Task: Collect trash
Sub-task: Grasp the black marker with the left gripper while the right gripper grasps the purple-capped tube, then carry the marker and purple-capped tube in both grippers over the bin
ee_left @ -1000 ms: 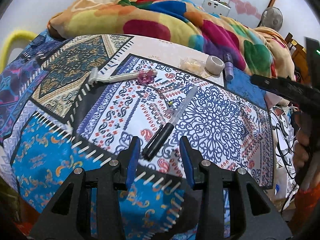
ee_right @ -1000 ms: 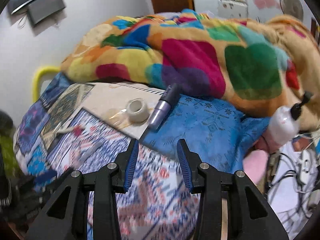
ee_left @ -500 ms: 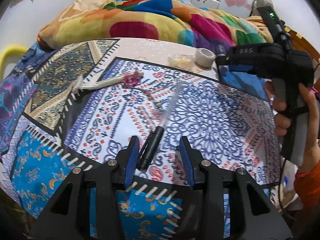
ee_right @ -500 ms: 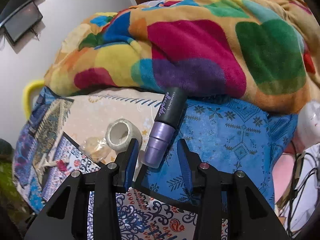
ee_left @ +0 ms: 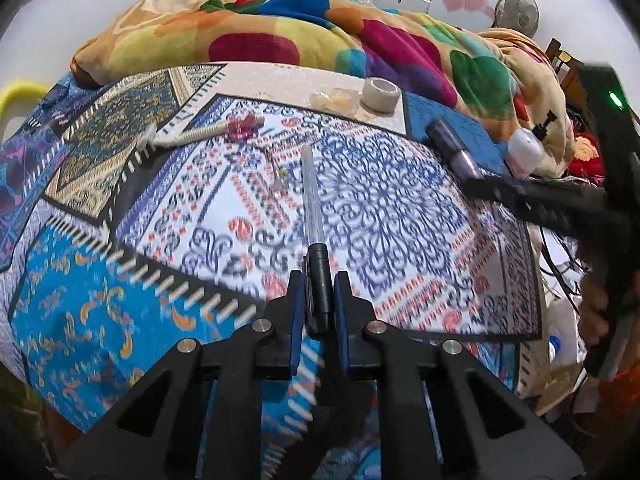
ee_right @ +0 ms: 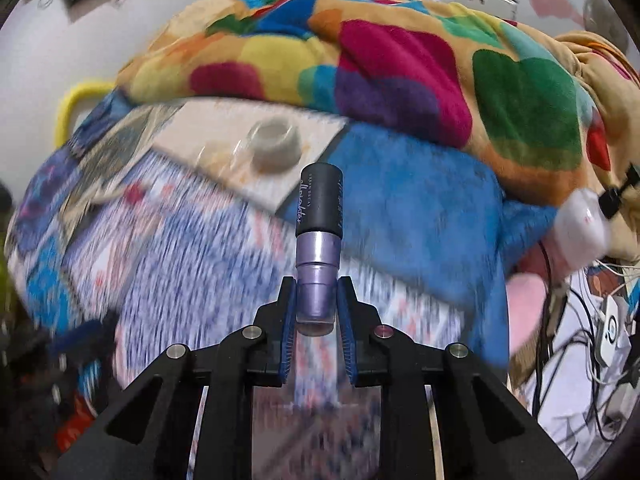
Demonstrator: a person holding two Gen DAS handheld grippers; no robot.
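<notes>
Though blurred, the tube (ee_right: pixel 319 240) label reads "allwaher".

The left gripper (ee_left: pixel 319 306), black with blue pads, points steeply down, its jaws just drawn in and pressing the black cap end of a clear-barrelled pen (ee_left: pixel 316 264). The right gripper (ee_right: pixel 318 312), likewise tilted downward, has been closing and clamps the purple base of a black-capped lipstick tube (ee_right: pixel 318 248).

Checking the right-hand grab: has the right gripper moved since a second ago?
Yes. The right gripper moved in past the tape roll, its jaws have just been closing, and it now clamps the purple tube.
</notes>
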